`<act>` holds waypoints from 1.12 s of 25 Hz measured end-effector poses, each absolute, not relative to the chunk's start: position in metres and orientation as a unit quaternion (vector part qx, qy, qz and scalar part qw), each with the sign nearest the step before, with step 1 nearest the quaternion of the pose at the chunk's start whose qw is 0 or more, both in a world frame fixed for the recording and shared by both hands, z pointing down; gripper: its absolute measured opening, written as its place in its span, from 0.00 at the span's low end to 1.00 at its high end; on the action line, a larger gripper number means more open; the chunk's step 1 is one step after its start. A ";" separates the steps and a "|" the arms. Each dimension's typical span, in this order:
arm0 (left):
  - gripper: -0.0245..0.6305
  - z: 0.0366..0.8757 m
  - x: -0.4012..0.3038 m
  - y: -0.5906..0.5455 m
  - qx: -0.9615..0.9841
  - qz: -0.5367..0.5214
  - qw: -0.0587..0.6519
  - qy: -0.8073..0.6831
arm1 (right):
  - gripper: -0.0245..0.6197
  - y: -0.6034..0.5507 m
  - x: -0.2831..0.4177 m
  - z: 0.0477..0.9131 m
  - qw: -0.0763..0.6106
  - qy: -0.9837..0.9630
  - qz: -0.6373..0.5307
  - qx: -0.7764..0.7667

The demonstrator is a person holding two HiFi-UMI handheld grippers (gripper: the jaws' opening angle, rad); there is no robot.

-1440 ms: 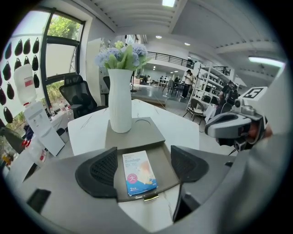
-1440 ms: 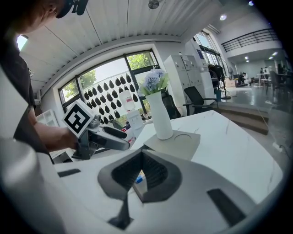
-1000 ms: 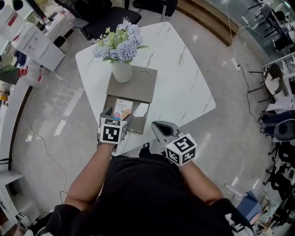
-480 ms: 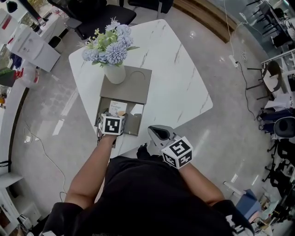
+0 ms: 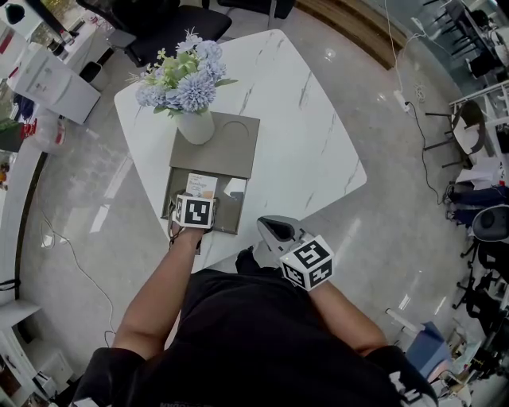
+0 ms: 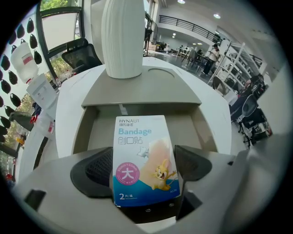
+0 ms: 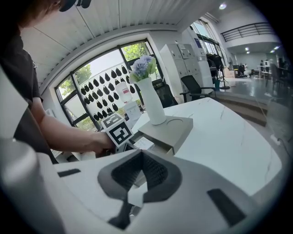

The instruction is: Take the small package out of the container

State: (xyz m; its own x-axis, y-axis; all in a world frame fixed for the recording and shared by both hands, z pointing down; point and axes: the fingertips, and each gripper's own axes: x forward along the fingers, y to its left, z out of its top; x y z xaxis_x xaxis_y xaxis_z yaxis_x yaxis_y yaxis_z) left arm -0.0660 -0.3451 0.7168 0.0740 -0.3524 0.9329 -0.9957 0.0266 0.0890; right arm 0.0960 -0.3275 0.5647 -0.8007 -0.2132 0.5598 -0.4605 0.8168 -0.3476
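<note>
Counter (image 5: 302,119): white, marble-veined top with rounded corners, on a glossy pale tiled floor (image 5: 103,183).
Container (image 6: 137,93): a flat grey box near the counter's near-left side, its drawer (image 6: 98,128) pulled open toward the person.
Vase (image 6: 122,36): white and ribbed, upright on the container's top, filled with blue and white flowers (image 5: 181,75); a round recess (image 6: 161,72) lies just beside it on the same top.
Small package (image 6: 143,157): a bandage packet, white above and blue below with a cartoon print, lying in the open drawer on its left side.
Left gripper (image 6: 145,165): held over the drawer, fingers spread and opening, one on each side of the small package, not pinching it.
Right gripper (image 7: 141,170): at the counter's near edge, well apart from the container, fingers pressed together with nothing between them.
Room: dark office chair (image 5: 167,20) past the counter's far side, white cabinets (image 5: 44,75) to the left, tall windows with dark leaf-shaped decals (image 7: 98,103).
</note>
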 end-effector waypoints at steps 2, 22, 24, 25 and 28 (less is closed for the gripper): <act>0.67 0.717 -0.067 -0.346 0.588 0.375 0.436 -0.568 | 0.04 -0.328 0.096 0.564 0.255 -0.917 0.241 0.188; 0.67 0.637 -0.075 -0.339 0.655 0.320 0.396 -0.559 | 0.04 -0.310 0.075 0.530 0.211 -0.918 0.233 0.242; 0.67 0.620 -0.078 -0.338 0.669 0.311 0.379 -0.559 | 0.04 -0.308 0.070 0.523 0.202 -0.919 0.232 0.247; 0.67 0.611 -0.080 -0.338 0.676 0.304 0.372 -0.558 | 0.04 -0.307 0.068 0.520 0.199 -0.919 0.230 0.250; 0.66 0.584 -0.083 -0.338 0.698 0.272 0.354 -0.559 | 0.04 -0.305 0.063 0.508 0.189 -0.921 0.222 0.260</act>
State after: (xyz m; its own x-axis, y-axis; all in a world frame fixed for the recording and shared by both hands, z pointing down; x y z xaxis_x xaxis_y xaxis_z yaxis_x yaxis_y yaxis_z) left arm -0.0833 -0.3379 0.5843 0.2267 -0.5882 0.7762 -0.9738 -0.1237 0.1907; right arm 0.0629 -0.3047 0.5080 -0.7939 -0.3943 0.4628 -0.5619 0.7666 -0.3107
